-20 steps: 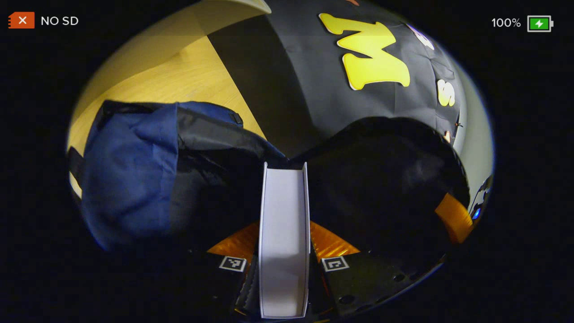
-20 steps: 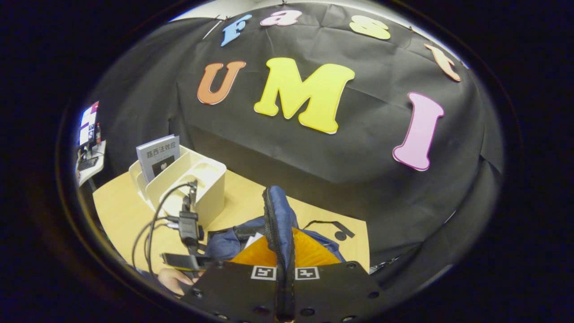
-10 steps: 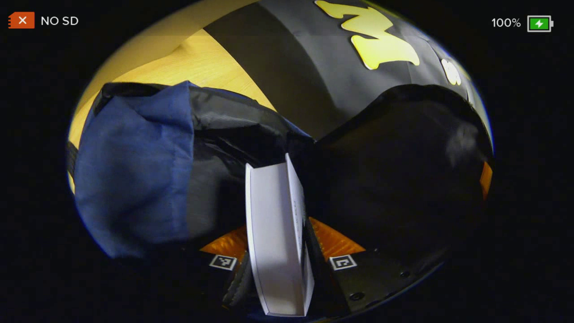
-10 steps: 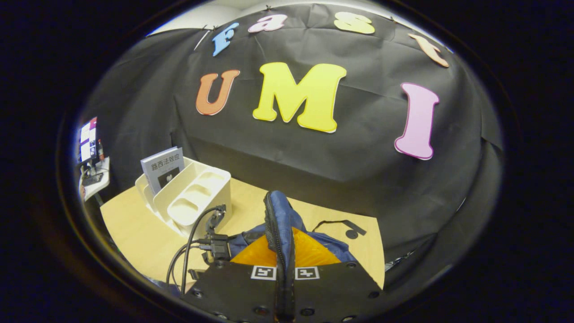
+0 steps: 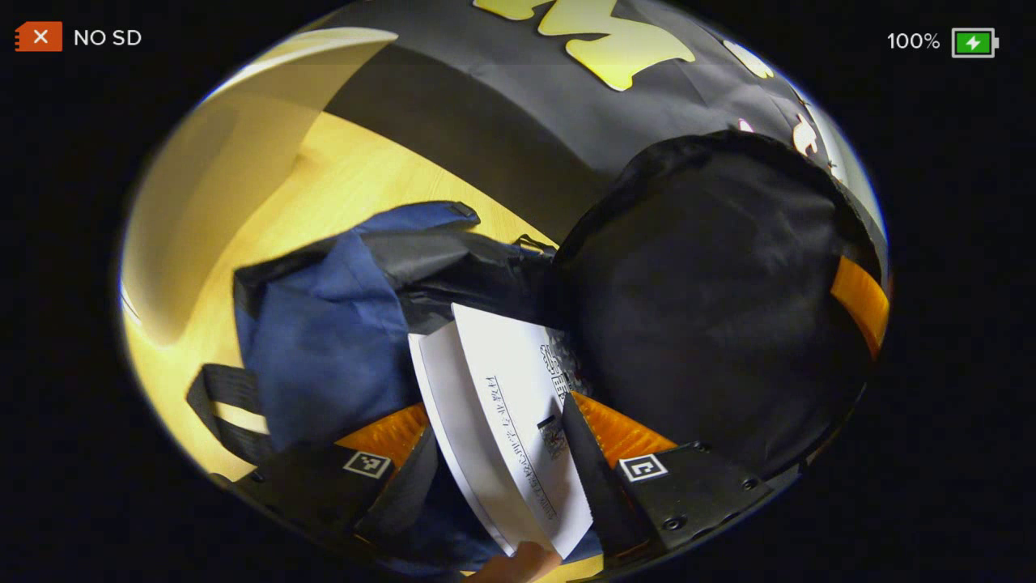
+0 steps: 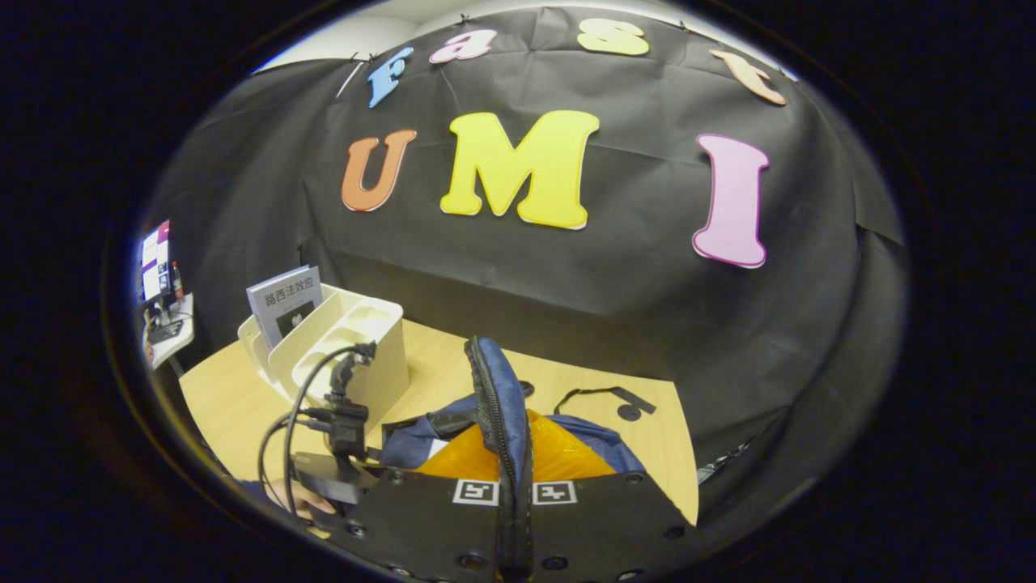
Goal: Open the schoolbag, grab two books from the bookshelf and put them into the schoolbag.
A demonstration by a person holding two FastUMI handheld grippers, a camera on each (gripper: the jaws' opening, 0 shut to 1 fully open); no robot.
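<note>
The blue schoolbag (image 5: 324, 348) lies on the wooden table, its mouth held open. My right gripper (image 6: 514, 465) is shut on the bag's zippered flap (image 6: 492, 397), lifting it; that flap shows as a big black shape (image 5: 712, 300) in the left gripper view. A white book (image 5: 502, 413) leans tilted between the fingers of my left gripper (image 5: 498, 453), its far end in the bag's mouth. The jaws stand spread wider than the book is thick. A fingertip (image 5: 526, 560) touches the book's near end. Another book (image 6: 285, 301) stands in the white bookshelf (image 6: 356, 340).
The left gripper's body with its cables (image 6: 344, 417) and the hand holding it (image 6: 301, 502) sit left of the bag. A black strap (image 6: 603, 398) lies on the table (image 6: 235, 405) behind the bag. The booth's cloth wall closes the back.
The left gripper's fingers have spread apart and drawn back from the bag. The white book has tipped over so its cover shows. The right gripper keeps holding the flap up.
</note>
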